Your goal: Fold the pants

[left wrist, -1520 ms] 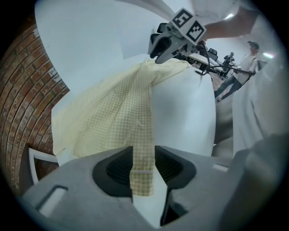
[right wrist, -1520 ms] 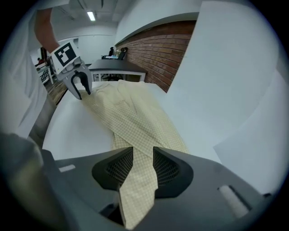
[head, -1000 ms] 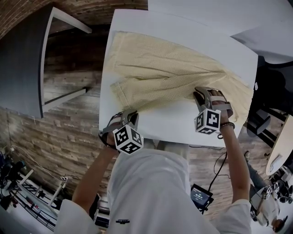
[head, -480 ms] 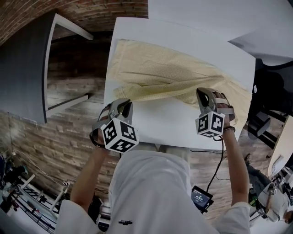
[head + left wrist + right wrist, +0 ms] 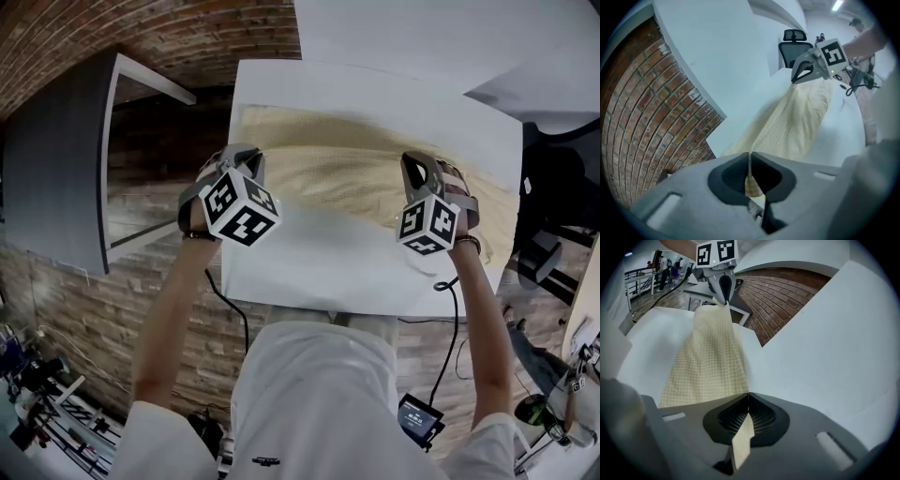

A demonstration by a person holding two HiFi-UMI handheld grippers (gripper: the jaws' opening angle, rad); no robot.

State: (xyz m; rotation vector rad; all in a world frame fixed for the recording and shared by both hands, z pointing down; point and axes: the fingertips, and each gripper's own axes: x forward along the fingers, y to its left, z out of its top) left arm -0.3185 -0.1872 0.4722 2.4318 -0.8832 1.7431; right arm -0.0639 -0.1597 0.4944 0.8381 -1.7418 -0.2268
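Two grippers share one edge of cloth, and the rest of the scene is arranged round that hold.

Largest is the white worktop [image 5: 309,272]. It lies bare on the person's side of both pairs of jaws (room enough, I judge, to smooth the cloth once it is laid down). On it are the pants [image 5: 356,173], pale yellow with a fine check. They stretch lengthwise ahead of the jaws, with the far side flat on the worktop and the near edge raised off it. That raised edge runs fairly taut from one pair of jaws to the other, and each gripper view shows the band of cloth leading away to the opposite gripper.

The left gripper [image 5: 247,157] has its jaws pressed together on a thin pinch of the pants. A sliver of cloth stands in the slit between them and a little more bunches just behind. The right gripper [image 5: 413,167] is clamped the same way on the other end of the edge, and a small tab of fabric pokes through behind its jaws.

The two holds sit well apart, most likely so that the lifted edge stays straight and the crease falls straight too. Both grippers tilt downward, which lets the cloth trail from the jaws to the worktop without twisting.

My reading is that the near half is being carried over the far half, and it has not yet been laid down.
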